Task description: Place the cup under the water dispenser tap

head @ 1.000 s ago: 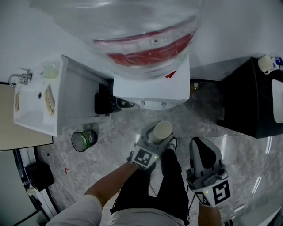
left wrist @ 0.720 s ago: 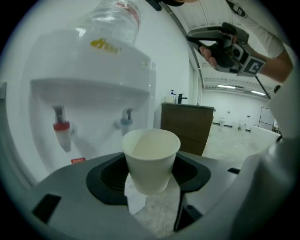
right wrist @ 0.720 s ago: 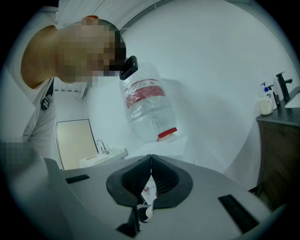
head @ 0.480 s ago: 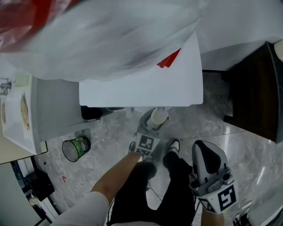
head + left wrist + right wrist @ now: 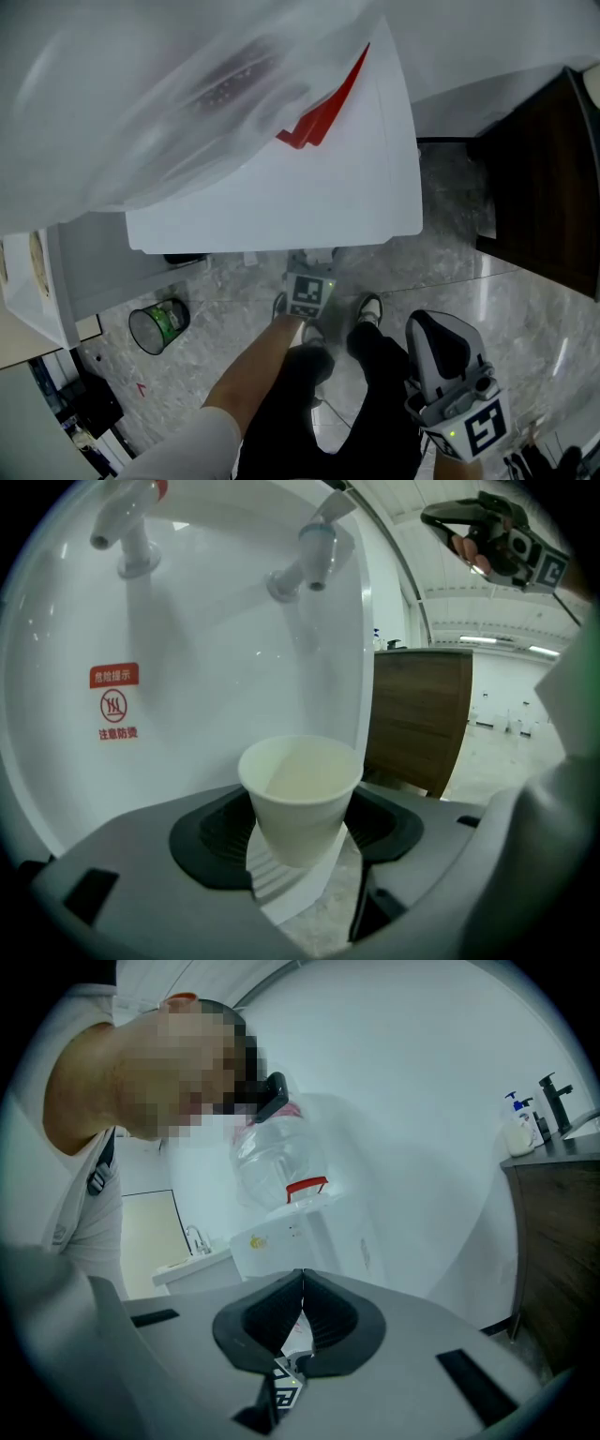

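A white paper cup [image 5: 300,794] stands upright between the jaws of my left gripper [image 5: 298,841]. The jaws are opening, and their dark pads still hug the cup's lower sides. The cup sits below and just in front of the blue-capped tap [image 5: 314,550]; a red-capped tap [image 5: 127,527] is to its left. In the head view, only the marker cube of the left gripper [image 5: 307,281] shows under the front edge of the white water dispenser [image 5: 309,187], and the cup is hidden. My right gripper [image 5: 439,342] hangs low at the right, shut and empty, its tips meeting [image 5: 302,1283].
A dark wooden cabinet [image 5: 544,187] stands right of the dispenser. A small bin [image 5: 155,323] sits on the marble floor at the left, beside a white sink counter [image 5: 37,281]. The water bottle [image 5: 187,84] fills the top of the head view. The person's legs stand below.
Both grippers have sunk. The left one carried the cup forward under the dispenser's front, so the cup has left the head view. The right gripper stayed shut.
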The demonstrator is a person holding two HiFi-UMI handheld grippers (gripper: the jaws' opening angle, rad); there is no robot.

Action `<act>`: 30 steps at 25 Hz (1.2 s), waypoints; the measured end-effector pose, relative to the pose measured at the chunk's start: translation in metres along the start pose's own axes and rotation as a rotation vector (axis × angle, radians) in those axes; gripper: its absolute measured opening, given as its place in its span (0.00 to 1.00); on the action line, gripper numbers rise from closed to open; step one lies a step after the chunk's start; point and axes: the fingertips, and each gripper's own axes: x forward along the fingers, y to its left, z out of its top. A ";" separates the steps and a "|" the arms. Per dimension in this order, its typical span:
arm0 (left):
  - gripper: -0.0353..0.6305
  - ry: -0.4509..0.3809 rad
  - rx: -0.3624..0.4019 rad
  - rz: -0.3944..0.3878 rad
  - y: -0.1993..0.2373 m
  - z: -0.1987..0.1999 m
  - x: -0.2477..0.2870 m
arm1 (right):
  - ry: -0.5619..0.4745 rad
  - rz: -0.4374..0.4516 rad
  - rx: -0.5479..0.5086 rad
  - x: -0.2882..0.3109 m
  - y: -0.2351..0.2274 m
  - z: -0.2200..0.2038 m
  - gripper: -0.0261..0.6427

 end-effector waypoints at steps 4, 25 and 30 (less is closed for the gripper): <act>0.49 0.008 0.012 -0.003 0.000 -0.002 0.003 | 0.014 0.002 0.012 0.000 -0.003 -0.005 0.06; 0.56 0.062 0.011 -0.135 -0.045 0.145 -0.182 | 0.096 0.025 0.017 -0.019 0.092 0.062 0.06; 0.56 -0.018 0.019 -0.159 -0.052 0.247 -0.259 | 0.116 0.009 0.009 -0.034 0.136 0.096 0.06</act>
